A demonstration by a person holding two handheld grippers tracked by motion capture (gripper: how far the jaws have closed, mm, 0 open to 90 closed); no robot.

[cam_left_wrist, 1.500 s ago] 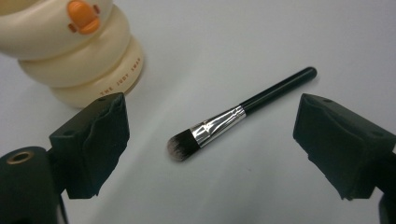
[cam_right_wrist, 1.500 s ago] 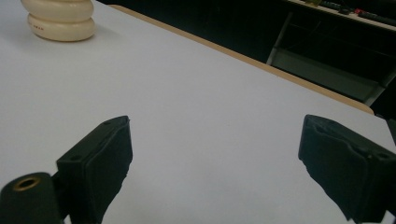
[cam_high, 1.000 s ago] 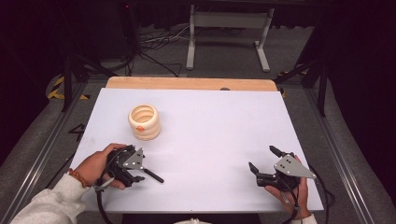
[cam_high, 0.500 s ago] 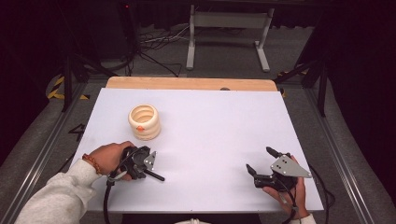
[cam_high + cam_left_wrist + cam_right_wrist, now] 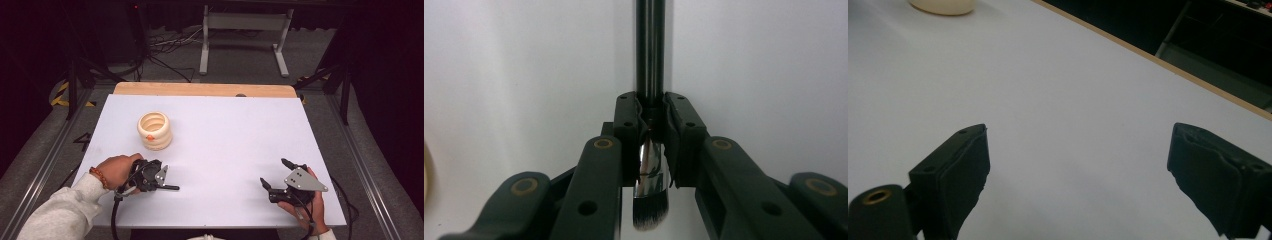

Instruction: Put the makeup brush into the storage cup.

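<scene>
A makeup brush [image 5: 650, 50] with a black handle, silver ferrule and dark bristles lies on the white table [image 5: 225, 130]. My left gripper [image 5: 652, 107] is shut on it near the ferrule; its jaws have just been closing around the brush. In the high view that left gripper [image 5: 150, 176] sits at the near left, and the brush handle [image 5: 171, 188] sticks out to the right. My right gripper [image 5: 272, 171] rests at the near right, open and holding nothing. Its jaws also stand wide apart in the right gripper view [image 5: 1080, 150].
A cream ribbed cup [image 5: 154, 130] stands upright on the left half of the table, beyond the left hand, and its base [image 5: 943, 6] appears far off in the right gripper view. A wooden strip [image 5: 205, 90] edges the far side. Cables and a metal stand [image 5: 242, 22] lie beyond.
The left hand shifted a little to the right and its jaws closed onto the brush. The right gripper stayed where it was, open.
</scene>
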